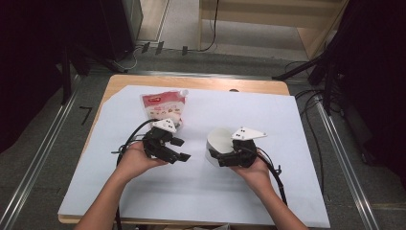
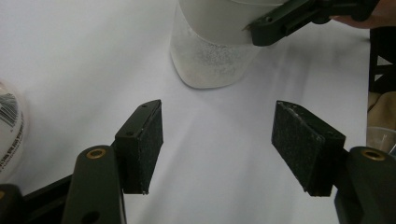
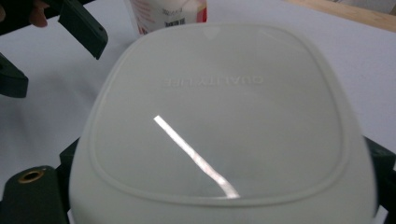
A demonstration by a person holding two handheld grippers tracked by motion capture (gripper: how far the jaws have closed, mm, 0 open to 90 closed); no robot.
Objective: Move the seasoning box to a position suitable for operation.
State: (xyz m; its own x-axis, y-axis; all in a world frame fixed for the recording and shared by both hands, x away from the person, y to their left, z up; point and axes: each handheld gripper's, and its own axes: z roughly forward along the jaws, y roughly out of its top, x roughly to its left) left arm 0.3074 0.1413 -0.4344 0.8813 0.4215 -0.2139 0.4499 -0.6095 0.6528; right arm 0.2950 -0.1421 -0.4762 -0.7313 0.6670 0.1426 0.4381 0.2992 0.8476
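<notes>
Right gripper point(image 1: 221, 157) clamped on white lidded container point(image 1: 219, 140), right of middle on white board point(image 1: 297, 143). Left gripper point(image 1: 181, 149) wide open, holding nothing, near pouch point(image 1: 163, 106).

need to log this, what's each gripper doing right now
left gripper: open, nothing between its jaws.
right gripper: closed on the white container.

dim, soft pictures with dark edges; glare streak on the lid point(image 3: 196, 158).
</notes>
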